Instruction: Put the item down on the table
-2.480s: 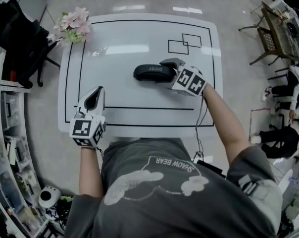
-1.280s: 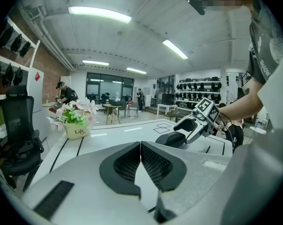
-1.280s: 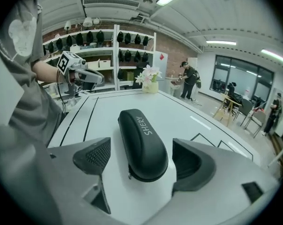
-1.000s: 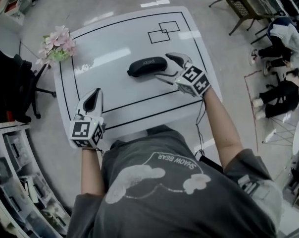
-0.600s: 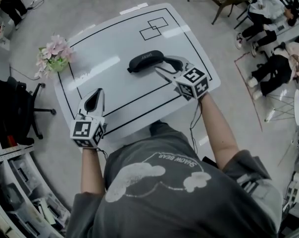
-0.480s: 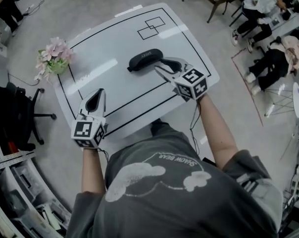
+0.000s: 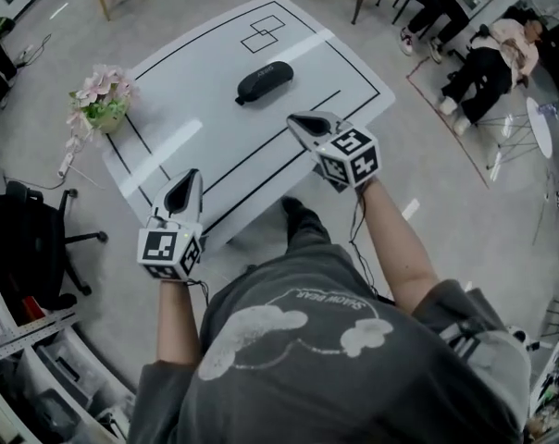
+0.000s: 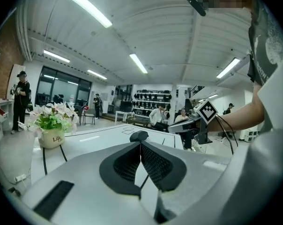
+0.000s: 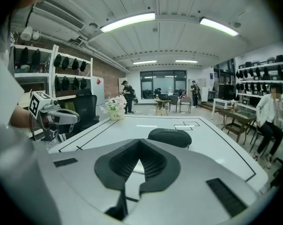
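The black oblong case (image 7: 265, 81) lies flat on the white table (image 7: 349, 67), inside its black outline; nothing touches it. My right gripper (image 7: 298, 120) hovers near the table's front edge, well back from the case. Its jaws have just been closing and are now shut with nothing between them. In the right gripper view the case (image 9: 169, 137) sits beyond the closed tips (image 9: 140, 142). My left gripper (image 7: 189, 176) is shut and empty at the table's near left corner. From the left gripper view the case (image 8: 139, 135) shows small past the tips (image 8: 140, 144).
A pot of pink flowers (image 7: 99, 100) stands at the table's far left corner. Two overlapping drawn squares (image 7: 264, 33) mark the far end. A black office chair (image 7: 30, 239) is at the left; seated people (image 7: 488, 58) and chairs are at the right.
The right gripper opened off the case, drew back toward the table's front edge and closed. The case stayed on the table. The left gripper also drew back, and the view pulled away.
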{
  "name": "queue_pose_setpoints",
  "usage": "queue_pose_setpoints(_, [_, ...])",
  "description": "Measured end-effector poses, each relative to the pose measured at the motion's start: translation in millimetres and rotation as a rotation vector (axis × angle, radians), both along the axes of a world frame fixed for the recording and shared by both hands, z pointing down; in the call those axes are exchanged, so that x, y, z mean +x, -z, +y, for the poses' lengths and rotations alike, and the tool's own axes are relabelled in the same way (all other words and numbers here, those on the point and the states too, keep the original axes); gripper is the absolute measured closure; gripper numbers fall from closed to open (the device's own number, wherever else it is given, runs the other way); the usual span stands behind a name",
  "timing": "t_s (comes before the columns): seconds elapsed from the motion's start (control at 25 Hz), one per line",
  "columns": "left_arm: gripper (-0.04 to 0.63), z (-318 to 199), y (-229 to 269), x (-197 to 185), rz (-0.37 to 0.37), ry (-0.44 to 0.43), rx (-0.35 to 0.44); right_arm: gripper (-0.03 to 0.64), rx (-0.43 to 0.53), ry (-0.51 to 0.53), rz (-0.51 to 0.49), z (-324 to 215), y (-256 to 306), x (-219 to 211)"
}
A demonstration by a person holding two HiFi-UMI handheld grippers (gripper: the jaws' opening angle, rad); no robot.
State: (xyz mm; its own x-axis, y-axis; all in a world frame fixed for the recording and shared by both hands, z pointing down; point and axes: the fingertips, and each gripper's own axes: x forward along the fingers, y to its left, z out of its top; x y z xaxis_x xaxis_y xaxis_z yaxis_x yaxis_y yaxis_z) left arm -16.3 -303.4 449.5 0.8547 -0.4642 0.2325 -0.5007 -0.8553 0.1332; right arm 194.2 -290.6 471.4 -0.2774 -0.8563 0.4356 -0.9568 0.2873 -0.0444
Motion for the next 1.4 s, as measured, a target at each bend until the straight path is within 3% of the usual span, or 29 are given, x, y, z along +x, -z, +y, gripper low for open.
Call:
queue_pose_setpoints(0.32, [0.592,66.1,5.8,-30.4,0.019,-0.126,-0.006,0.618,0.006,-0.134,-0.028,93.1,3.7,-49.7])
queue_pose_setpoints(0.64, [0.592,118.6,2.2,-37.1,0.005,-0.176,-0.017,0.619,0.023,-0.226,-0.063,160.6,6.3,-54.7])
queue_pose_setpoints(1.0, [0.592,207.4,18.9,-27.9,0.003,-0.198,0.012,0.619,0.072,-0.234,-0.062,258.8,28.8,-60.9])
queue_pose_setpoints(1.4, [0.592,336.6,40.2,-56.7,0.007,-0.189,0.053,0.618,0.09,-0.174,-0.051,394.2,39.0,-107.3])
